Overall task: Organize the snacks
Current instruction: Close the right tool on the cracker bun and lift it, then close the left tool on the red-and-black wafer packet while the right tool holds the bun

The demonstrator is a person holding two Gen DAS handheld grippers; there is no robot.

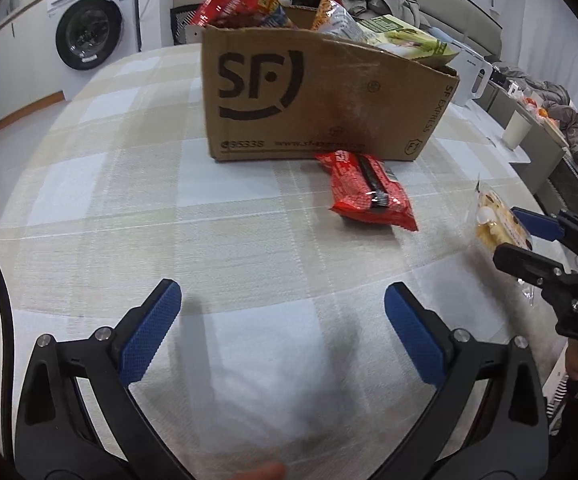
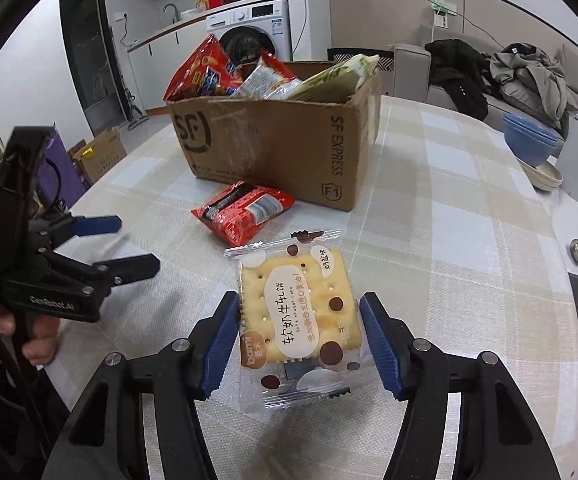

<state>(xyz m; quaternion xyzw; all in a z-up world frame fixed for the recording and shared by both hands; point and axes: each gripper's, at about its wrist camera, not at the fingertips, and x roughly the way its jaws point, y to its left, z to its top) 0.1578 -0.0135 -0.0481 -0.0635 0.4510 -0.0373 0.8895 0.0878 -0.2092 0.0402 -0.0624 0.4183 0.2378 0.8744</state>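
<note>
Box (image 2: 285, 148) brims with snack bags; right gripper (image 2: 299, 344) apparently pinches cracker packet (image 2: 297, 320), left gripper (image 1: 283, 334) wide.

A lived-in home, kitchen and lounge in one room. A washing machine (image 2: 257, 36) sits under a counter with a sink tap (image 2: 170, 10) at eleven o'clock; a sofa (image 2: 501, 92) heaped with coats (image 2: 529, 70) stands at two o'clock beyond the cloth-covered tabletop (image 2: 449, 240).

Table (image 2: 469, 208) under pale checked cloth. Cardboard box (image 2: 273, 140) upper centre of right wrist view, stuffed with snack bags. Red packet (image 2: 245, 212) flat on cloth, just in front of box. Stacked bowls (image 2: 531, 148) far right edge.
</note>
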